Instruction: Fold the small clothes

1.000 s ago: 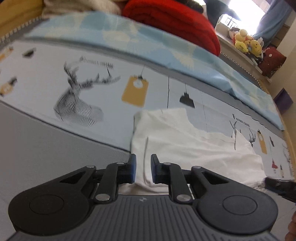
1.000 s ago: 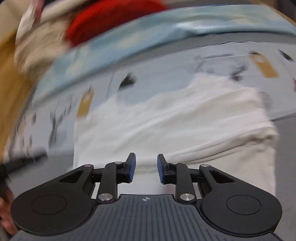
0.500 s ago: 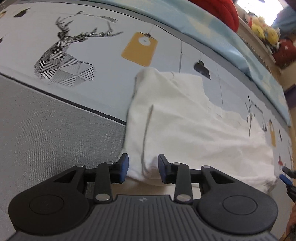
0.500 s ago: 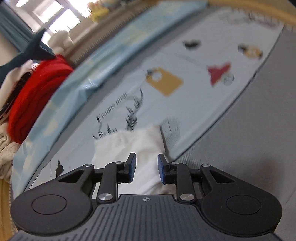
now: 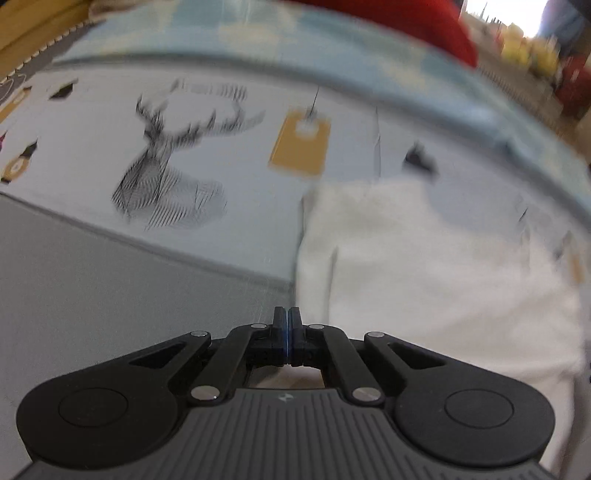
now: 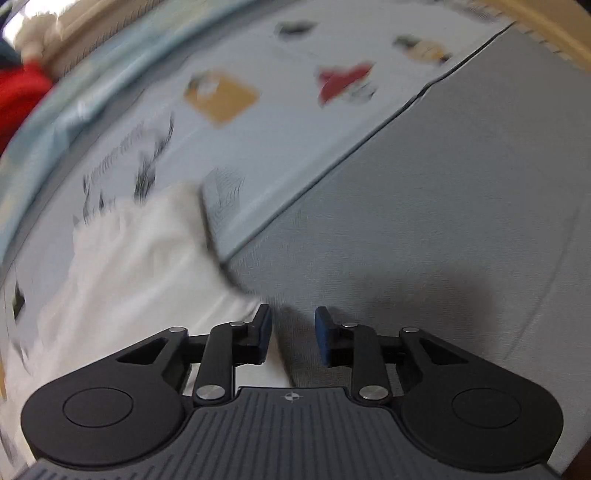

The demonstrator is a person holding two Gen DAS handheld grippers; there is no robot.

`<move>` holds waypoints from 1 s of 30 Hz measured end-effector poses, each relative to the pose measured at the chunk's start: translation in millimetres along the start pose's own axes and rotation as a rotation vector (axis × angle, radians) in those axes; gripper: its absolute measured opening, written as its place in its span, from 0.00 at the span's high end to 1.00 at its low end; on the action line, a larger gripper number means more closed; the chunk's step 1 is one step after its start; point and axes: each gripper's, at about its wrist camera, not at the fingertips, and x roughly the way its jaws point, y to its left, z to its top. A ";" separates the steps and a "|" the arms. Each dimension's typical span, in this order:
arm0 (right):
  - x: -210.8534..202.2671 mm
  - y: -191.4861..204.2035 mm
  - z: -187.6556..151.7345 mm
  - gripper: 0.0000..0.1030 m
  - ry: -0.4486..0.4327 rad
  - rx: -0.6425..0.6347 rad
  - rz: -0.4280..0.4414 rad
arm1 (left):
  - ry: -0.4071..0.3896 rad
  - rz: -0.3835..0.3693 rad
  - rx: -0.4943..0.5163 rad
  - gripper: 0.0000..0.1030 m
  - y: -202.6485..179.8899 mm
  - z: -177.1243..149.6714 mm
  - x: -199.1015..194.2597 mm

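My left gripper (image 5: 287, 325) fingers pressed together, whether pinching the soft white garment (image 5: 424, 266) unclear, my right gripper (image 6: 291, 336) fingers spread over its blurred corner, printed bedsheet (image 5: 221, 155) beneath.

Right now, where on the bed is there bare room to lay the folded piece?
Bare: the plain grey sheet band right of the white cotton garment, and the printed sheet around the line-drawn deer head on its other side. Crowded: the far edge, with a red cushion.
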 end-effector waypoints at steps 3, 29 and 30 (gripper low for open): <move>-23.2 8.6 2.8 0.73 -0.125 -0.017 0.163 | -0.047 -0.157 -0.031 1.00 -2.5 1.9 -11.5; -81.8 -1.6 -1.9 0.58 -0.121 -0.127 0.156 | -0.093 -0.062 0.210 0.84 -19.3 -19.1 -78.7; -94.8 -2.3 -1.4 0.58 -0.137 -0.147 0.186 | -0.110 -0.071 0.223 0.84 -19.1 -23.3 -95.5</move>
